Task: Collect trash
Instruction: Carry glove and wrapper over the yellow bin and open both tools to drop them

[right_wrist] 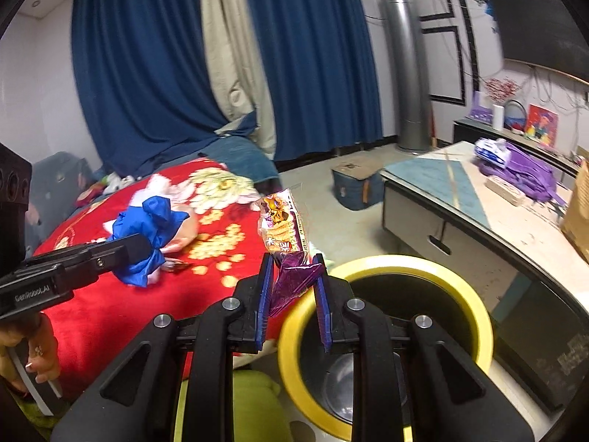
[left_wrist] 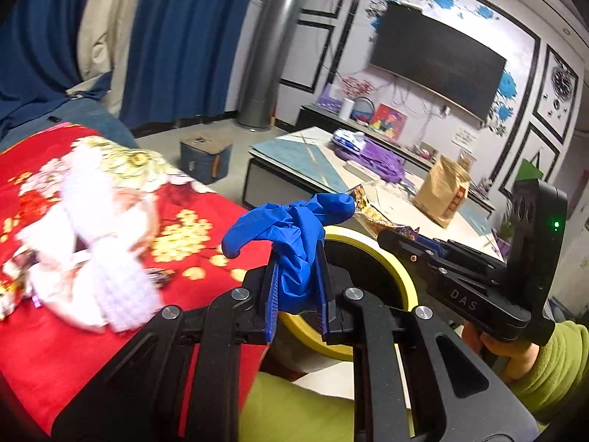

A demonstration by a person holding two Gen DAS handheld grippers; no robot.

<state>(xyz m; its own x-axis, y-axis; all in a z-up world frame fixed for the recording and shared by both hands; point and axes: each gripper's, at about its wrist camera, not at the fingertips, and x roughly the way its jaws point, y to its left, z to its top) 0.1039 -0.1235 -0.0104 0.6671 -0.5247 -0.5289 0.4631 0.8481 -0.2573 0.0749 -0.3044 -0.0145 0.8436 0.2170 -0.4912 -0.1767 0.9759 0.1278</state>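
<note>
My left gripper (left_wrist: 296,276) is shut on a crumpled blue glove (left_wrist: 294,228), held at the near rim of a black bin with a yellow rim (left_wrist: 395,269). From the right wrist view the left gripper (right_wrist: 145,243) and the blue glove (right_wrist: 151,228) hang over the red blanket. My right gripper (right_wrist: 292,287) is shut on a purple and orange snack wrapper (right_wrist: 281,232), just left of the yellow-rimmed bin (right_wrist: 475,305). Seen from the left, the right gripper (left_wrist: 390,235) holds the wrapper (left_wrist: 368,206) above the bin's far rim.
A red flowered blanket (left_wrist: 110,331) covers the bed on the left, with white crumpled tissues (left_wrist: 95,258) and small wrappers on it. A low table (right_wrist: 460,202) carries a purple bag (right_wrist: 522,173) and a brown paper bag (left_wrist: 441,191). A blue box (right_wrist: 353,188) sits on the floor.
</note>
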